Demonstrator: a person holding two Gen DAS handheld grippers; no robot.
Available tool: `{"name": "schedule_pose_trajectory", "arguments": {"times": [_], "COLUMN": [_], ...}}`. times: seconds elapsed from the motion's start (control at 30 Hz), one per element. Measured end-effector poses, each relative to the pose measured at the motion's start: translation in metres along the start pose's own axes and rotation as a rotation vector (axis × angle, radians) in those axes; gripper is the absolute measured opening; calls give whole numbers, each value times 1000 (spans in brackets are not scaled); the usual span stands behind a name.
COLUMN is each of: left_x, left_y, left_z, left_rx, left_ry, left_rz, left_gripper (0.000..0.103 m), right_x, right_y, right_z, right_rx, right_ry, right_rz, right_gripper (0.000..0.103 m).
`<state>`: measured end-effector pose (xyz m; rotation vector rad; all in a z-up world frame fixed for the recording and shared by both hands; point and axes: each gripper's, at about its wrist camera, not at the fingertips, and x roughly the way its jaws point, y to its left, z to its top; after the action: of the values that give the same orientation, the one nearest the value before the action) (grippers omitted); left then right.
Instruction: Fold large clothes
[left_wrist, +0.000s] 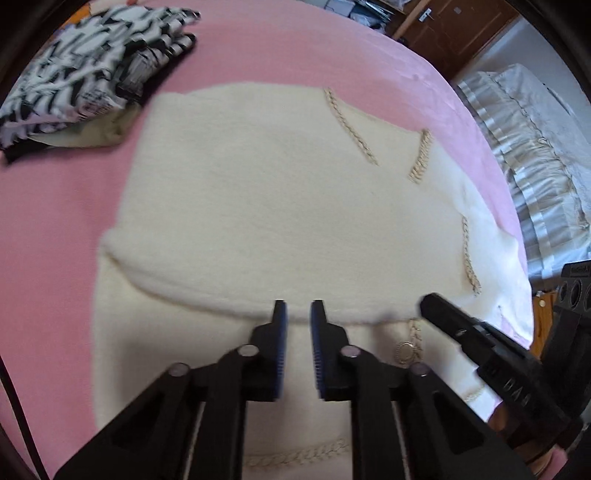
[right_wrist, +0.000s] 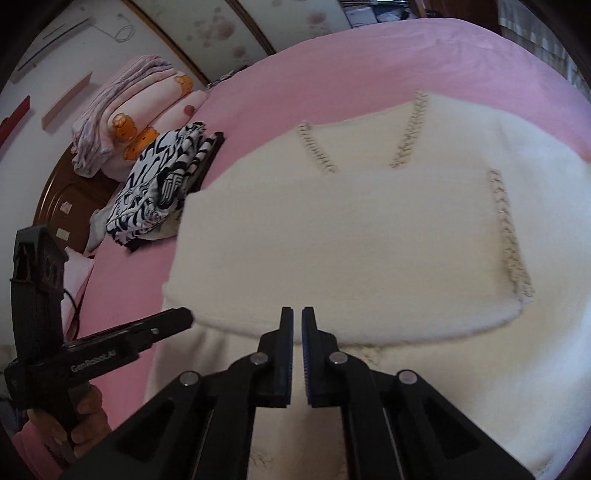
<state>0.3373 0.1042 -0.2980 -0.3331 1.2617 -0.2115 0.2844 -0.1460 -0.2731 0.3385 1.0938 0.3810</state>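
Cream knitted sweater with braided beige trim (left_wrist: 258, 206) lies spread on the pink bedsheet (left_wrist: 55, 229), its upper part folded over the lower. At far left, a folded black-and-white patterned garment (left_wrist: 85, 70) sits near the sweater's corner; in the right wrist view, a stack of pink bedding (right_wrist: 125, 110) lies beyond it. Left gripper (left_wrist: 298, 314) and right gripper (right_wrist: 297, 319) hover over the fold edge, both nearly clenched with nothing between the pads.

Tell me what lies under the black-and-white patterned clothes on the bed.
The black-and-white clothes sit on a cream garment and something black, over the pink bedsheet. How far those run underneath is hidden.
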Motion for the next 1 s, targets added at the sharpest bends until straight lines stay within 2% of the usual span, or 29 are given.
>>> {"name": "schedule_pose_trajectory", "arguments": {"times": [0.07,0.17,0.27,0.4,0.53,0.67,0.77,0.87,0.93,1.0], "left_x": [9,27,44,60,56,39,33,28,22,19], "left_y": [-1,-2,-3,-1,10,32,53,74,86,97], "left_z": [5,8,8,11,12,15,21,27,29,29], "left_rx": [11,15,30,28,-27,-77,-130,-177,-167,-182], "left_ry": [25,88,131,148,141,81,53,41,25,17], "left_rz": [-30,-31,-3,10,-16,42,73,89,146,145], "left_gripper": [9,9,9,9,9,9,9,9,9,9], "right_x": [13,32,47,62,58,43,29,13,4,-5], "right_y": [14,22,19,3,-19,-42,-52,-75,-89,-100], "right_z": [0,3,6,8,8,9,11,6,0,-6], "right_rx": [-14,1,28,73,86,96,81,149,188,203], "right_ry": [14,36,50,94,88,79,70,53,42,38], "right_rz": [6,19,3,-30,-84,-111,-187,-228,-260,-315], "right_gripper": [3,1,1,0,0,0,0,0,0,0]}}
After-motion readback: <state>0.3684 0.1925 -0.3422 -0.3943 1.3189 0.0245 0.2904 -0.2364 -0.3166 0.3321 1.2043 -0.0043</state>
